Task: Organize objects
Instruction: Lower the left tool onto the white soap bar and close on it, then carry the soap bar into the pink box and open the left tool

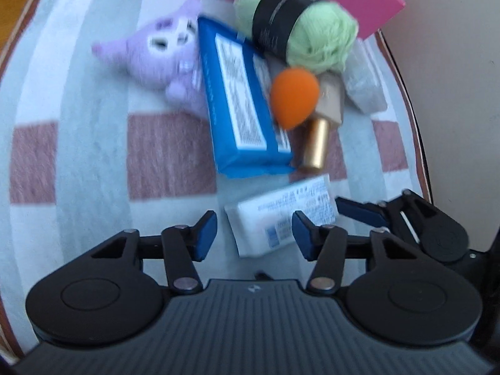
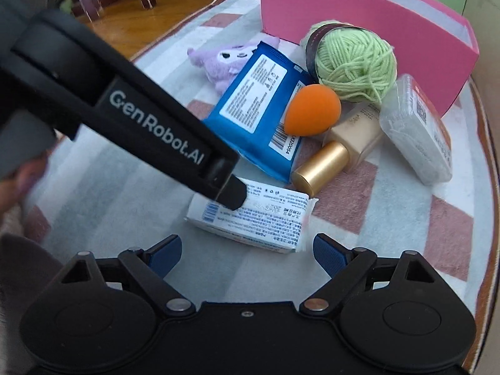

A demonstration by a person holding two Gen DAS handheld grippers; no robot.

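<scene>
- pink box [image 2: 368, 22] at far edge of cloth-covered surface [image 2: 109, 193], open top
- green yarn [image 2: 353, 62] just in front of box
- blue pack [image 2: 259, 106] left of yarn, purple plush [image 2: 218, 62] beyond it
- orange sponge [image 2: 312, 107] and gold-capped bottle [image 2: 337, 153] nearer than yarn
- white packet [image 1: 281, 218] nearest, flat on surface
- left gripper [image 1: 254, 234] partly open, straddling packet, grip unclear
- right gripper [image 2: 247, 254] wide open, empty, just short of packet

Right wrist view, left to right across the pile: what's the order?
Plush → blue pack → orange sponge → yarn → clear box.
</scene>
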